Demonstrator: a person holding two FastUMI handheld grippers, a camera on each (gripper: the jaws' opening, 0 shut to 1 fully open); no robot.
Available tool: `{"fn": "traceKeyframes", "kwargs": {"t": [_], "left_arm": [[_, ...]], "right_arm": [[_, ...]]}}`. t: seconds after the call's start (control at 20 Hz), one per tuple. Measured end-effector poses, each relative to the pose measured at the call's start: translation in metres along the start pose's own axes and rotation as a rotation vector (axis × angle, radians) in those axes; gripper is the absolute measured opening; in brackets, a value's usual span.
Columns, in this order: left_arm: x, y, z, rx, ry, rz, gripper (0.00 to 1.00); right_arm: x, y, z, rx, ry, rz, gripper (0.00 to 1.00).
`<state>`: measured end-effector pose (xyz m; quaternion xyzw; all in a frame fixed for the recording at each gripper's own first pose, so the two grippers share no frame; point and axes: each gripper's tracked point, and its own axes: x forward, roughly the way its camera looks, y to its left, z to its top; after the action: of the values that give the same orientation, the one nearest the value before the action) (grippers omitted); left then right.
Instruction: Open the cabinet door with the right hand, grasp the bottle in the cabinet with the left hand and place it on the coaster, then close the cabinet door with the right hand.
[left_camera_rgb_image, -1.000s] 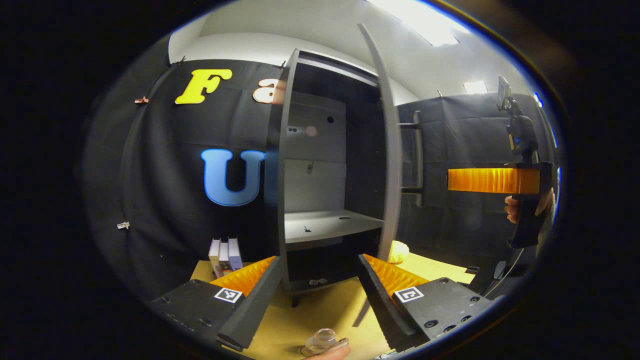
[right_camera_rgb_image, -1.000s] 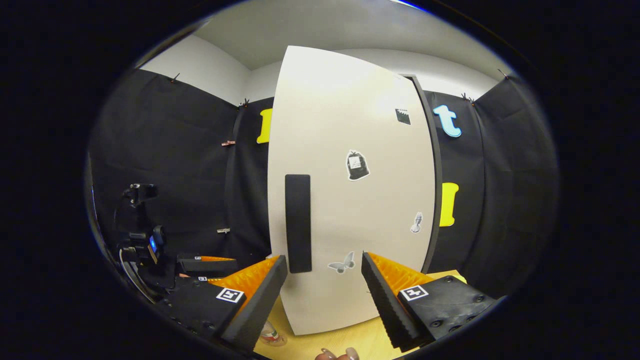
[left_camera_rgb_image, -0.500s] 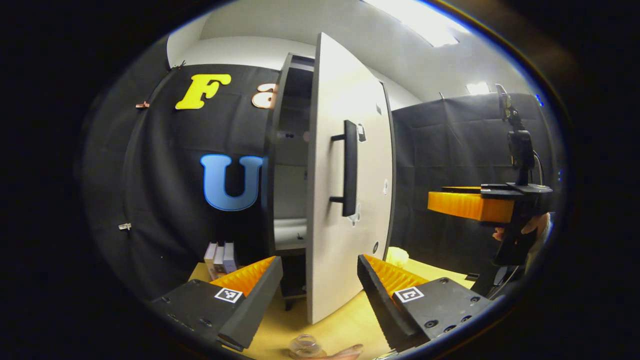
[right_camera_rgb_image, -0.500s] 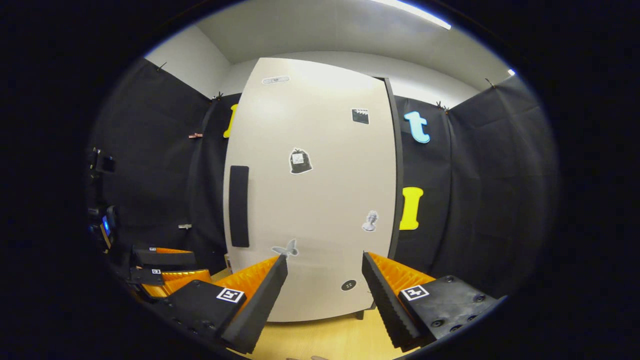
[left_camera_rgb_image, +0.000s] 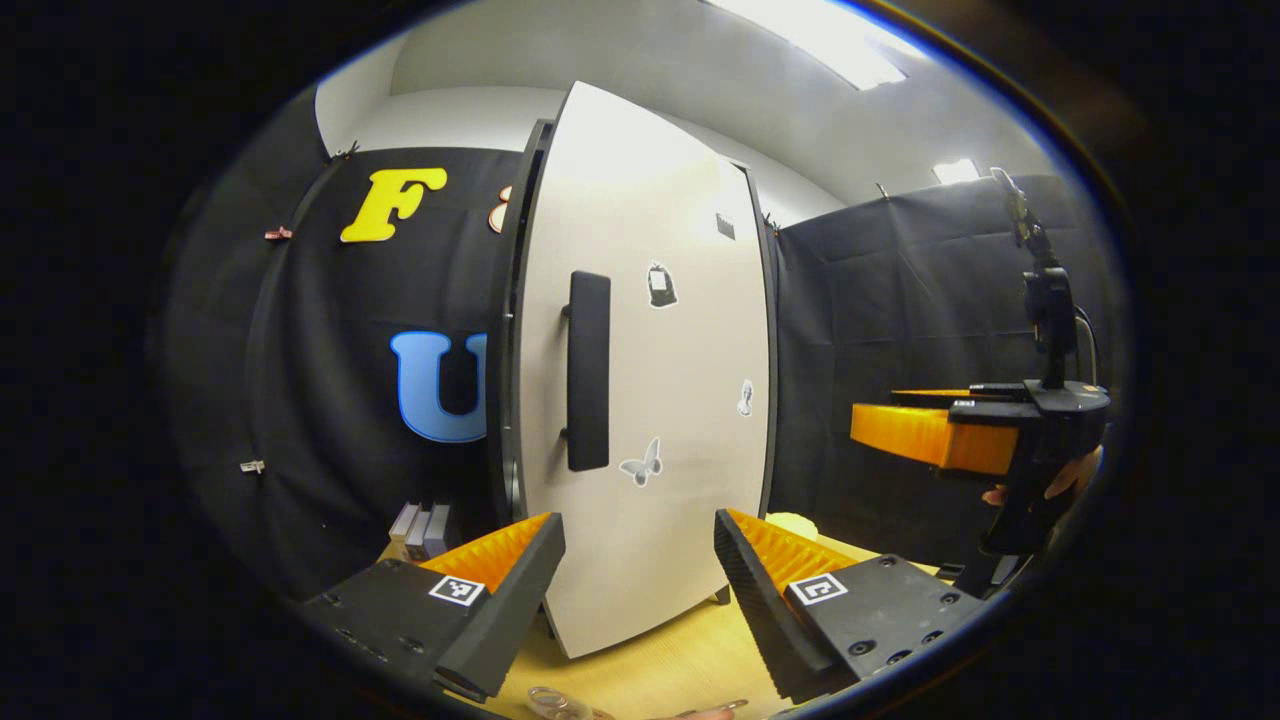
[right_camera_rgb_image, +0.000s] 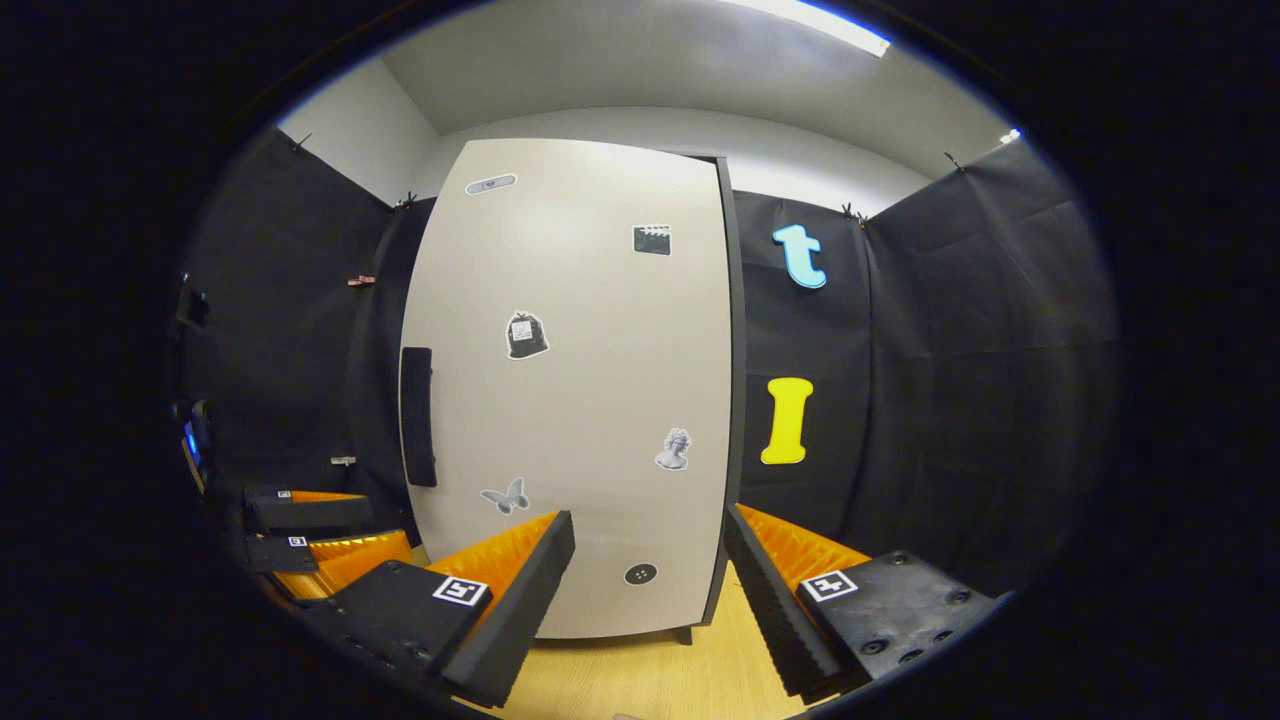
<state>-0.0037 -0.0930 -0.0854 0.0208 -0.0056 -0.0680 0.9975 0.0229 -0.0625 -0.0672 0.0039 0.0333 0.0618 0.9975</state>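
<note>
Cabinet door (left_camera_rgb_image: 660, 380): pale panel with small stickers, all but shut in the left gripper view, a thin dark gap showing along its handle edge; in the right gripper view (right_camera_rgb_image: 580, 400) it looks flush with the cabinet front.
Handle (left_camera_rgb_image: 588, 370): dark upright bar near the door's left edge, nothing touching it.
Left gripper (left_camera_rgb_image: 638, 580): jaws wide open and holding nothing, aimed at the lower part of the door, apart from it; seen also low at the left of the right gripper view (right_camera_rgb_image: 310, 535).
Right gripper (right_camera_rgb_image: 648, 590): jaws wide open and holding nothing, facing the door's lower half without touching; in the left gripper view (left_camera_rgb_image: 935, 435) it sits well off to the right of the cabinet, gripped by a hand (left_camera_rgb_image: 1060, 480).
Bottle (left_camera_rgb_image: 552, 702): clear glass, only its top visible at the bottom edge of the left gripper view, standing on the surface in front of the cabinet; whether a coaster lies under it cannot be told.
Surface (left_camera_rgb_image: 680, 660): light wood, carrying the cabinet.
Books (left_camera_rgb_image: 420, 525): a few small ones standing left of the cabinet, against the black cloth.
</note>
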Motion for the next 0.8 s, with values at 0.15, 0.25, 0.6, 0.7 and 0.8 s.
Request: {"fn": "traceKeyframes", "kwargs": {"t": [0.15, 0.25, 0.6, 0.7, 0.8], "left_arm": [[0.008, -0.002, -0.001, 0.020, 0.007, 0.039, 0.95], [0.012, -0.004, -0.005, 0.027, 0.019, 0.055, 0.95], [0.021, -0.014, -0.002, 0.019, 0.012, 0.045, 0.95], [0.025, -0.016, -0.004, 0.032, 0.019, 0.041, 0.95], [0.028, -0.017, -0.004, 0.041, 0.025, 0.038, 0.94]], "right_arm": [[0.003, -0.006, -0.001, -0.015, 0.007, 0.018, 0.97], [0.005, -0.010, -0.002, -0.014, 0.010, 0.032, 0.97], [0.010, -0.019, -0.008, -0.035, 0.022, 0.047, 0.97], [0.011, -0.019, -0.009, -0.025, 0.023, 0.052, 0.97], [0.013, -0.020, -0.008, -0.026, 0.022, 0.049, 0.97]]}}
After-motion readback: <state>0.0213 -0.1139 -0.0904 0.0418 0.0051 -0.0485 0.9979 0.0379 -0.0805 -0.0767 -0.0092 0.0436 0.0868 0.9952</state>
